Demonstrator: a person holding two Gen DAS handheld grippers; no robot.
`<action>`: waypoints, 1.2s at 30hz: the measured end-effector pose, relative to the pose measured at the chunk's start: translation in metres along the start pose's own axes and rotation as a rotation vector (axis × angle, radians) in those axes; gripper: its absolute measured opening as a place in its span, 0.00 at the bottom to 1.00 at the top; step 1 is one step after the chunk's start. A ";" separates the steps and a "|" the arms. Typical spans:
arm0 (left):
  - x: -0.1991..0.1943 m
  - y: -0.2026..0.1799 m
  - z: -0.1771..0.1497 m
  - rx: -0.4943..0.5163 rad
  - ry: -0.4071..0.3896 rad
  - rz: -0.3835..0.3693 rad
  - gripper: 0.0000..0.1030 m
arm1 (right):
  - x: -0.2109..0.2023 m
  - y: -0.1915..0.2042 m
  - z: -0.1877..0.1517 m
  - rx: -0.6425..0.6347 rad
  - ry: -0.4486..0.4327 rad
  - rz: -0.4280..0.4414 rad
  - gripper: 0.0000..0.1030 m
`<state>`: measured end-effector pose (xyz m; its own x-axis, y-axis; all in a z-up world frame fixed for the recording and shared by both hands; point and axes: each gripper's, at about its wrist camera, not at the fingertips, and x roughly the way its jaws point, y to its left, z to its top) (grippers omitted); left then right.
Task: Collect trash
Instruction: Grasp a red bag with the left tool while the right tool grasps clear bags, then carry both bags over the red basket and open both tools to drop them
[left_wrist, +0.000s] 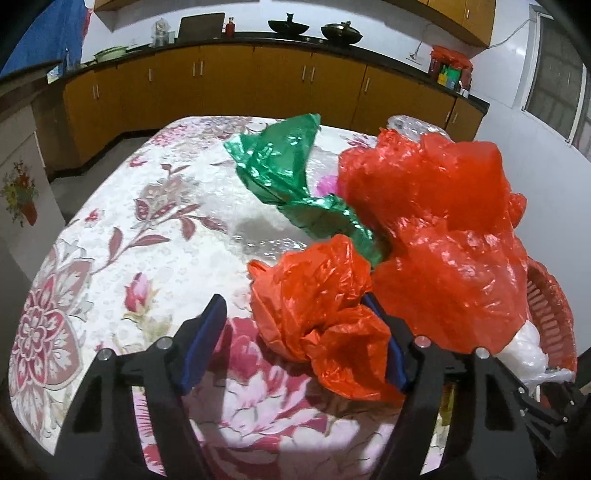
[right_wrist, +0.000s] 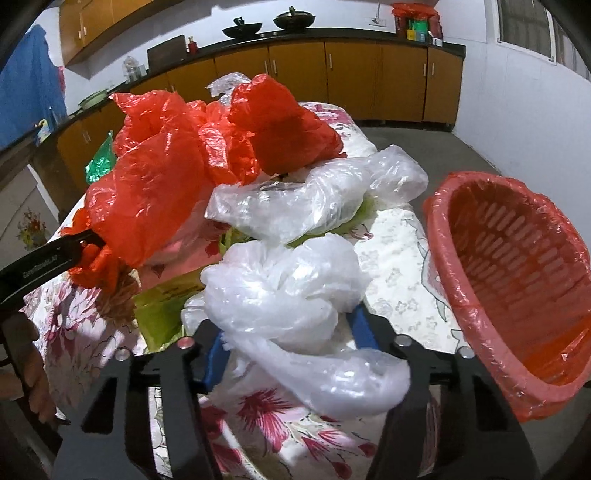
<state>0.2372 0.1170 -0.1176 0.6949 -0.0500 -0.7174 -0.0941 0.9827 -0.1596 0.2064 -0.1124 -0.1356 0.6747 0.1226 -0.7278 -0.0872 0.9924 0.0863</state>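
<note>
A: Where is the trash lying?

B: On the floral tablecloth (left_wrist: 122, 229). A small crumpled orange bag (left_wrist: 325, 314) is sitting between the fingers of the left gripper (left_wrist: 295, 328); its right pad is touching the plastic, its left pad is standing clear, so the jaws are spread.

A: And the right gripper (right_wrist: 291, 332)?

B: Its pads are pressing both sides of a white plastic bag (right_wrist: 288, 291). Behind that bag, a clear bag (right_wrist: 325, 192) and a large red bag (right_wrist: 159, 192) are resting; a green bag (left_wrist: 280, 173) is lying beyond the red one.

A: The basket?

B: The red lined basket (right_wrist: 517, 258) is standing just right of the white bag, tilted.
</note>
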 end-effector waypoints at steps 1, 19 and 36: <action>0.001 -0.001 0.000 -0.004 0.005 -0.011 0.71 | -0.001 0.000 0.000 -0.001 -0.001 0.007 0.48; -0.018 -0.002 -0.004 0.010 -0.036 -0.018 0.36 | -0.026 -0.003 -0.003 -0.029 -0.076 0.016 0.21; -0.090 -0.022 0.004 0.046 -0.139 -0.116 0.36 | -0.078 -0.039 -0.002 -0.006 -0.163 -0.033 0.21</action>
<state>0.1799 0.1001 -0.0468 0.7913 -0.1410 -0.5949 0.0228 0.9792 -0.2018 0.1554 -0.1603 -0.0832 0.7874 0.0893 -0.6099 -0.0670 0.9960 0.0593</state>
